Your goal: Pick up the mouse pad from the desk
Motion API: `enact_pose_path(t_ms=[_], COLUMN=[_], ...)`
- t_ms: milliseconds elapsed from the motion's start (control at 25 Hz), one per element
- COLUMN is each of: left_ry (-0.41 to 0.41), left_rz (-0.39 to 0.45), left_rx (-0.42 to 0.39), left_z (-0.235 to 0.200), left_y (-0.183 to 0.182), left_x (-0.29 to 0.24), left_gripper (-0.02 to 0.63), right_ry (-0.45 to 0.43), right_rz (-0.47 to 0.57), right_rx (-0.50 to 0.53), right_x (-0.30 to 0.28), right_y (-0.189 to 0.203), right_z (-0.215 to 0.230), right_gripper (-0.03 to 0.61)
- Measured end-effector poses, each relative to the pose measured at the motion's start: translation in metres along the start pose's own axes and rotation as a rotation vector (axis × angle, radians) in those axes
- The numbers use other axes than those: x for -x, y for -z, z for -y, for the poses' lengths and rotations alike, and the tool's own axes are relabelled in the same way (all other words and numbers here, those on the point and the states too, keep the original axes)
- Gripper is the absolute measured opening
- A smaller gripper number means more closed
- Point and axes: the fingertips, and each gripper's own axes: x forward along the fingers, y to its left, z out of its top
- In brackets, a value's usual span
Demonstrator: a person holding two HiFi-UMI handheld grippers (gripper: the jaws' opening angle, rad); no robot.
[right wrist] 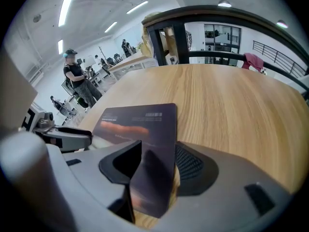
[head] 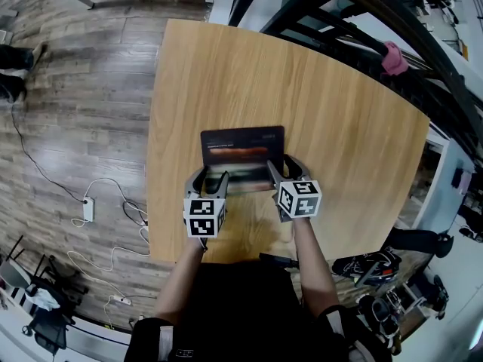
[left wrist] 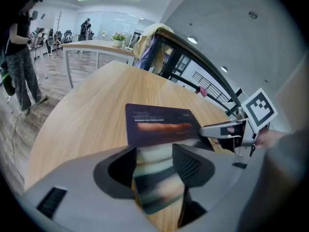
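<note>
Left gripper [left wrist: 155, 167] jaws apart, straddling the near-left corner of the mouse pad [head: 242, 151]. Right gripper [right wrist: 155, 164] jaws apart around the near-right corner. Neither clamps, so nothing is grasped. The pad sits toward the desk's [head: 339, 119] near edge, roughly mid-width. Likely risks: the pad is thin and floppy, so closing jaws could scrape wood and miss the edge, or one side could bite first and the pad sag, twist or slip out. Desk is light wood, otherwise bare. Room: plank floor [head: 75, 89] with cables [head: 102, 202], dark railing [right wrist: 217, 13], a person [right wrist: 77, 79] standing far off.
</note>
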Motion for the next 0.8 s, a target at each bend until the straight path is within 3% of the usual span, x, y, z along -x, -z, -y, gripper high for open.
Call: enact_pose_path(t_ms=[280, 480, 800], left_ry=[-0.002, -0.084, -0.045], left_rz=[-0.012, 0.011, -0.030], left_rx=[-0.013, 0.019, 0.017], left_z=[0.008, -0.015, -0.008], left_y=[0.002, -0.001, 0.009], left_x=[-0.002, 0.010, 0.002], left_gripper=[0.238, 0.238, 0.245], right_ry=[0.017, 0.024, 0.030], right_rz=[-0.009, -0.013, -0.010], right_rx=[-0.005, -0.022, -0.016], right_x=[-0.001, 0.000, -0.001], right_y=[0.002, 0.001, 0.003], right_z=[-0.002, 0.003, 0.000], right_gripper=[0.213, 0.213, 0.213])
